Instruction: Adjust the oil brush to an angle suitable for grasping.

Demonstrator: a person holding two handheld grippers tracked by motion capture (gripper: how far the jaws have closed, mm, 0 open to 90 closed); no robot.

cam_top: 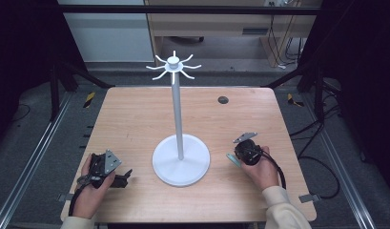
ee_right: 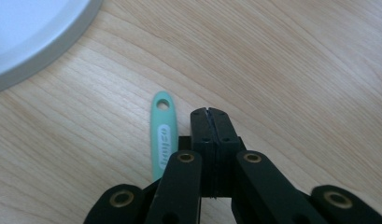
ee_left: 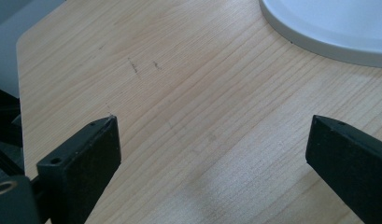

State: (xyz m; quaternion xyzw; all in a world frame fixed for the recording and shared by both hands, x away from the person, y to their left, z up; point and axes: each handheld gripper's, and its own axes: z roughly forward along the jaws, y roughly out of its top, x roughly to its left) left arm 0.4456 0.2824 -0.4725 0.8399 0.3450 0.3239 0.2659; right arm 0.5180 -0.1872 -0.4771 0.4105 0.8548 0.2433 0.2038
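While claws rest, green handle (ee_right: 162, 135) lies tabletop (cam_top: 135, 119).

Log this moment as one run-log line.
left hand-held gripper: open, over bare table | right hand-held gripper: shut, empty | green handle: flat on table beside right jaws | white hook stand: upright, centre, hooks empty

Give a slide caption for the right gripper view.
Shut right tool above wooden table, beside green handle.
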